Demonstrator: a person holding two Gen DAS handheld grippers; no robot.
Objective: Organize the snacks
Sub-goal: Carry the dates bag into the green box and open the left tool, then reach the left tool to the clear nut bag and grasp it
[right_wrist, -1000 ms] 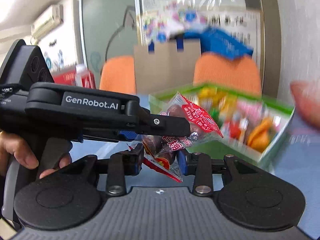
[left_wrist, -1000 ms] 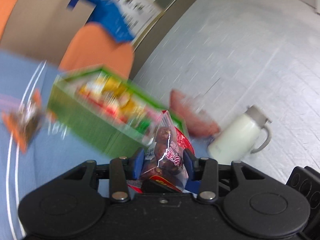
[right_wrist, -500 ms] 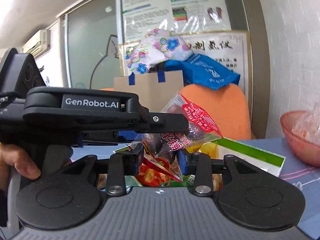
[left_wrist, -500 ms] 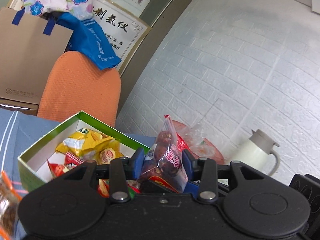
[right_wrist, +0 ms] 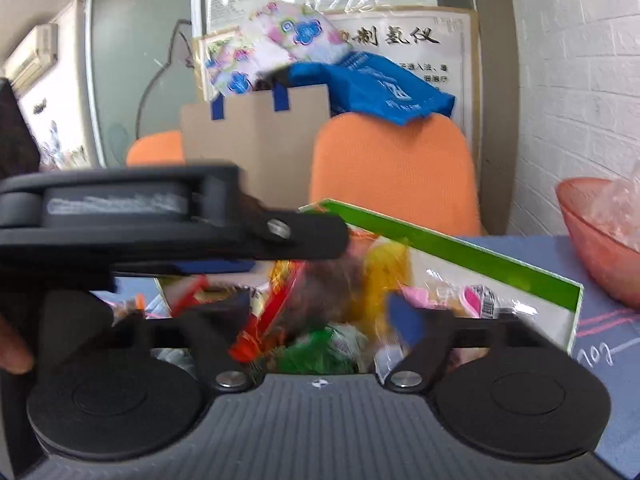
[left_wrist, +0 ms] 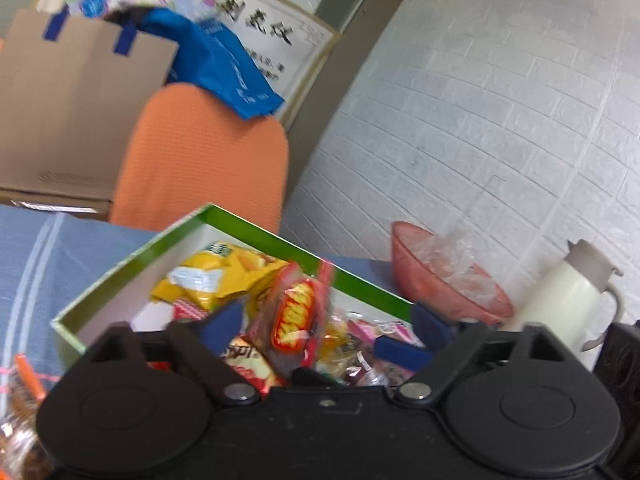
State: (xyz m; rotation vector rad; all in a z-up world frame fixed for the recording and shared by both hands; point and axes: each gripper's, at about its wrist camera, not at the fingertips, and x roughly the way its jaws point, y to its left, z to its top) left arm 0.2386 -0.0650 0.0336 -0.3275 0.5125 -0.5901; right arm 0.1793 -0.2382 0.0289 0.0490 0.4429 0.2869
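A green-rimmed box [left_wrist: 120, 268] holds several snack packets; it also shows in the right wrist view [right_wrist: 460, 248]. My left gripper [left_wrist: 324, 328] is open over the box. A clear red packet of dark fruit [left_wrist: 300, 324] hangs loose between its blue pads, dropping into the box. My right gripper [right_wrist: 320, 316] is open too, with a blurred packet [right_wrist: 320, 292] falling between its fingers. The left gripper's black body [right_wrist: 160, 216] crosses the right wrist view just above it.
A pink bowl [left_wrist: 448, 280] with clear wrappers and a white thermos jug [left_wrist: 568, 296] stand right of the box by the brick wall. An orange chair [left_wrist: 204, 168] with a cardboard bag stands behind the blue table. A loose snack packet [left_wrist: 24, 388] lies at the left.
Both grippers have opened and let go of their packets, which now drop into the box. Both have moved closer over the box.
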